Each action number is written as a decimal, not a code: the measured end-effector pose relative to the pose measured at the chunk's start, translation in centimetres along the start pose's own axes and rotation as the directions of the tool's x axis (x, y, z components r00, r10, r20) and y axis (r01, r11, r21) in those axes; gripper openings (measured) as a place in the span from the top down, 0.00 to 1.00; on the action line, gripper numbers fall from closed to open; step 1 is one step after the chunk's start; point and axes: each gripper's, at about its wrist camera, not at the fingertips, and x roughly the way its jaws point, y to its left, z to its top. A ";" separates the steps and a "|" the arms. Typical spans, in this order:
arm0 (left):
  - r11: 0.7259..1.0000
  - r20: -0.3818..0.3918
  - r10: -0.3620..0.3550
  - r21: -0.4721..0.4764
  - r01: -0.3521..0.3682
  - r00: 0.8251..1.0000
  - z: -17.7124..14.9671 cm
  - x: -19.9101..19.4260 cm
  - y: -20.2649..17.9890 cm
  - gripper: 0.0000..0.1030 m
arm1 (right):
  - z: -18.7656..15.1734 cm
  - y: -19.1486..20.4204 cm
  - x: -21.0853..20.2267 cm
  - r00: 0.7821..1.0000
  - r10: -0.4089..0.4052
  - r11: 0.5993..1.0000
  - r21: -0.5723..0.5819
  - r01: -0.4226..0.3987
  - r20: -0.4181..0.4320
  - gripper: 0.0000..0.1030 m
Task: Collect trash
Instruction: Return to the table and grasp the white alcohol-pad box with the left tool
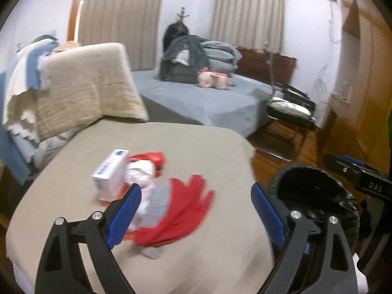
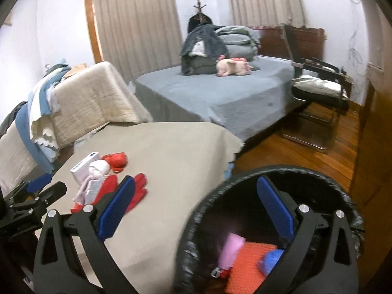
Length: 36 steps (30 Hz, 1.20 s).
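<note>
A heap of trash lies on the beige table (image 1: 196,147): a white box (image 1: 110,176), a crumpled white tissue (image 1: 140,171), a red wrapper (image 1: 149,158), a clear wrapper (image 1: 158,202) and a red sheet (image 1: 186,215). My left gripper (image 1: 196,215) stands open just in front of the heap, holding nothing. A black-lined bin (image 2: 306,178) stands beside the table's right edge. My right gripper (image 2: 197,208) hangs open over its near rim, with nothing in it. Inside the bin lie a pink piece (image 2: 232,247), an orange piece (image 2: 247,264) and a blue piece (image 2: 272,262).
A bed with a grey sheet (image 2: 220,98) stands behind the table, with folded clothes and a pink plush toy (image 2: 232,67) on it. A chair (image 2: 318,90) stands on the wooden floor at the right. Draped blankets (image 1: 85,88) hang at the left.
</note>
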 end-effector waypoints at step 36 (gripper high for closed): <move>0.991 -0.148 0.097 -0.075 -0.109 0.984 -0.2 13.3 14.0 0.43 | 2.8 13.1 15.7 0.987 0.113 0.988 -0.096 -0.124 -0.110 0.06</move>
